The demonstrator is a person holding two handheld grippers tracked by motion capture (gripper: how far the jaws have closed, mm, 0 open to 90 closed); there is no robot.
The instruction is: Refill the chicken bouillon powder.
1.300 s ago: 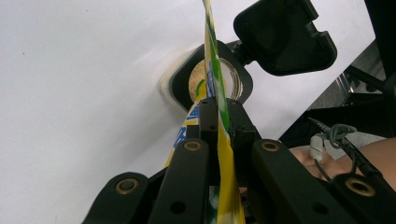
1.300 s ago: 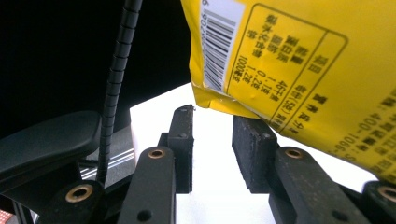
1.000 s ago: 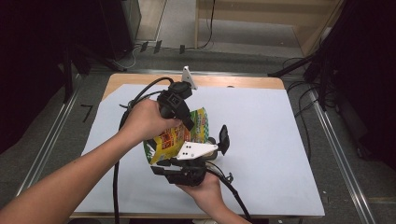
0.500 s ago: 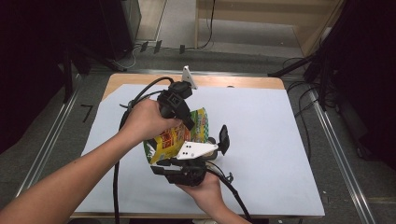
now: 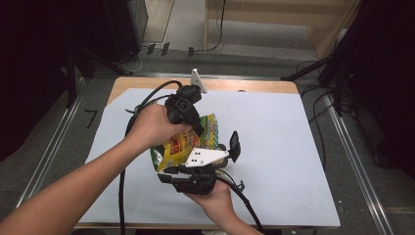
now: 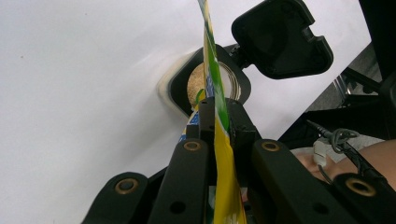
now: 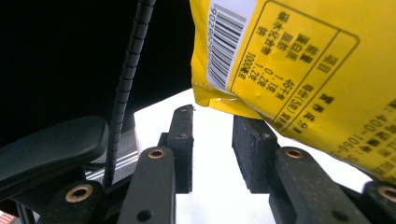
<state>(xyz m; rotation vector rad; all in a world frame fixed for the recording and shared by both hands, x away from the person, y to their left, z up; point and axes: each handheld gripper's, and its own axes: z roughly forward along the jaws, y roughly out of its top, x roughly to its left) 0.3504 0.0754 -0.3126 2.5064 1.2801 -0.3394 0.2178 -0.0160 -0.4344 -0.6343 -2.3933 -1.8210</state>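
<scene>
1. Change check: nothing has moved since the frames from a second ago. Both hands hold the same spots and the jaw gaps are unchanged. We read this as a held pose mid-pour, not a new step.
2. Nearest to us, the right hand (image 5: 213, 196) comes in at 6 o'clock in the high view. The right tool (image 7: 212, 116) has its jaws spread with bare white tabletop (image 7: 210, 186) between them. It grips nothing.
3. In the right gripper view, the yellow snack bag (image 7: 299, 60) hangs at 1 o'clock of the right tool. Its lower corner is just over the right-hand pad, and we cannot tell if they touch.
4. In the high view, the bag (image 5: 183, 142) sits at 12 o'clock of the right hand, tilted and up off the tabletop.
5. The left tool (image 6: 217, 105) is pressed together, pinching the bag's flat edge. The film runs straight up between the jaws.
6. The left hand (image 5: 151, 127) is at 10 o'clock of the bag in the high view.
7. Past the left tool's tips at 12 o'clock lies a black container (image 6: 180, 93). Its mouth is open and shows tan grain, and the bag edge crosses over it.
8. The container's flip lid (image 6: 280, 37) stands open at 1 o'clock of the mouth.
9. Judgement: the bag is lined up over the mouth, so the pour looks under way or about to resume. The spread right tool is free to steady the container.
</scene>
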